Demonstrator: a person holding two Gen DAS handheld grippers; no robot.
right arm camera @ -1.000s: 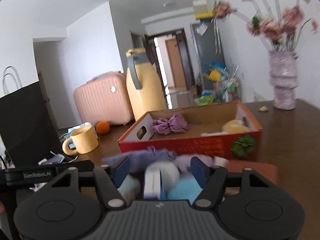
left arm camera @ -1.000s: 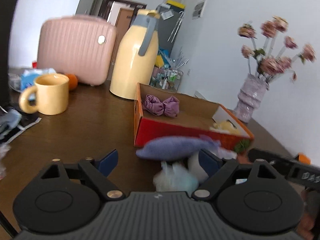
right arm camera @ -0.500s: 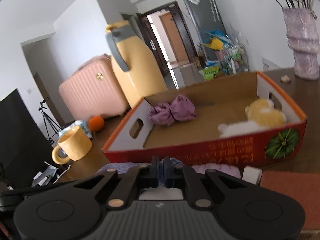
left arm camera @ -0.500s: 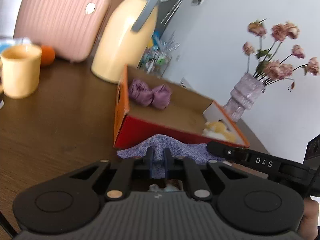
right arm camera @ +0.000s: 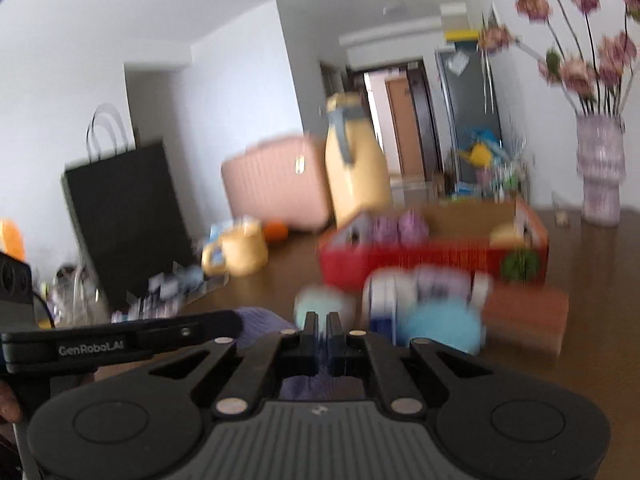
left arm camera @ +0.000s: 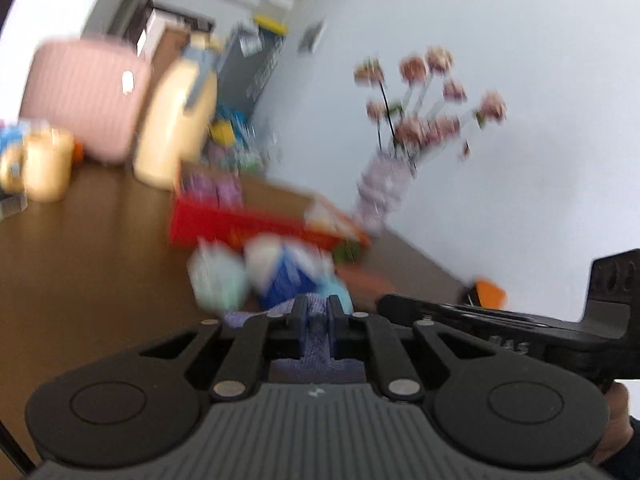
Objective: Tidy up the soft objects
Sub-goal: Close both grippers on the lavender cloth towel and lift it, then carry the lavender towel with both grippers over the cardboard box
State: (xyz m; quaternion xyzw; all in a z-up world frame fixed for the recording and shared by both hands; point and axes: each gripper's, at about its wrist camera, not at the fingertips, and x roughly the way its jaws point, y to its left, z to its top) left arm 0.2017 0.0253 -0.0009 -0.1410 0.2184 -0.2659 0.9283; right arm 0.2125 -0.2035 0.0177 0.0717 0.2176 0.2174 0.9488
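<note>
We hold the purple cloth [left arm camera: 318, 344] by two spots, left gripper [left arm camera: 317, 312] and right gripper [right arm camera: 321, 330] both with jaws closed tight on it, so it hangs spread above the tabletop [left arm camera: 88, 264], short of the red box [right arm camera: 432, 260].
</note>
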